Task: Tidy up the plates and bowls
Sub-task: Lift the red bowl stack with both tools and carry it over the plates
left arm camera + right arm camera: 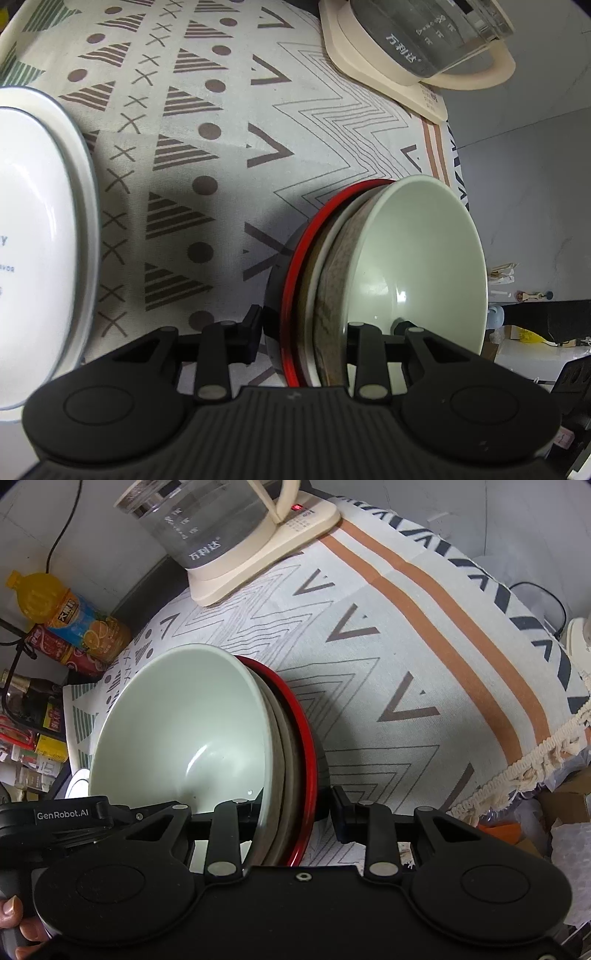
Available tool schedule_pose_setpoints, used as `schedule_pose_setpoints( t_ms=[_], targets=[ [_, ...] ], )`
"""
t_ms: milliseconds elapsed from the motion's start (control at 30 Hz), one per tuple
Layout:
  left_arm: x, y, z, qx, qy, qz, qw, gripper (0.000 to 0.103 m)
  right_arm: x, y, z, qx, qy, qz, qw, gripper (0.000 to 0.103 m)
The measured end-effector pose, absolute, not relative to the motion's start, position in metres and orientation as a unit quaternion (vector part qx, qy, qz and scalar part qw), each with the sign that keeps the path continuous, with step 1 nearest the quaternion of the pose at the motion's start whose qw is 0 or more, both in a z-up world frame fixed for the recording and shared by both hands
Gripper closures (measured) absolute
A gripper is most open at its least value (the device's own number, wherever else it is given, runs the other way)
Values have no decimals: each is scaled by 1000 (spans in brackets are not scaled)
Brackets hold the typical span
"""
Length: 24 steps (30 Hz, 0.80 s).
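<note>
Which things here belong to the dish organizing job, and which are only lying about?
Job:
green bowl
red-rimmed bowl
white dish
left gripper
right gripper

Lying about:
glass kettle
orange drink bottle
tablecloth

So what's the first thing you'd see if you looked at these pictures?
The stack of nested bowls jumps out: a pale green bowl sits in a red-rimmed one, with both grippers' jaws set around the rims from opposite sides. Under it lies a tablecloth covered in triangles, dots and crosses. At the far edge stands a glass kettle on its cream base.
</note>
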<state>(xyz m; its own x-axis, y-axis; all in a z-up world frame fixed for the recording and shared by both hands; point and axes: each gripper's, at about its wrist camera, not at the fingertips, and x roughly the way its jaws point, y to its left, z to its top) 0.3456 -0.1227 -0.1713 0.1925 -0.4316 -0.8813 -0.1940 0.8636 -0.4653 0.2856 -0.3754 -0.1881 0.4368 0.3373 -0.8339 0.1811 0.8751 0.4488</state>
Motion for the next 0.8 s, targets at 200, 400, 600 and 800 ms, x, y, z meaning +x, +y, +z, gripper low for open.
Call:
schedule_pose_setpoints(
  t_ms=[200,400,600,800],
  targets=[
    [341,-108,-158,-255,615,-81,742,71,288,-363,-176,242,517,55,819,72],
    [339,-83,-139,-271,598,-75,751,71,293,-344,-157,233,505,66,829,72],
    [335,-53,-115,-284,571,-64,767,71,300,-320,-133,220,488,91,840,72],
    [324,-21,-99,-303,551,-45,777,71,308,-293,-120,210,480,119,844,72]
  ],
)
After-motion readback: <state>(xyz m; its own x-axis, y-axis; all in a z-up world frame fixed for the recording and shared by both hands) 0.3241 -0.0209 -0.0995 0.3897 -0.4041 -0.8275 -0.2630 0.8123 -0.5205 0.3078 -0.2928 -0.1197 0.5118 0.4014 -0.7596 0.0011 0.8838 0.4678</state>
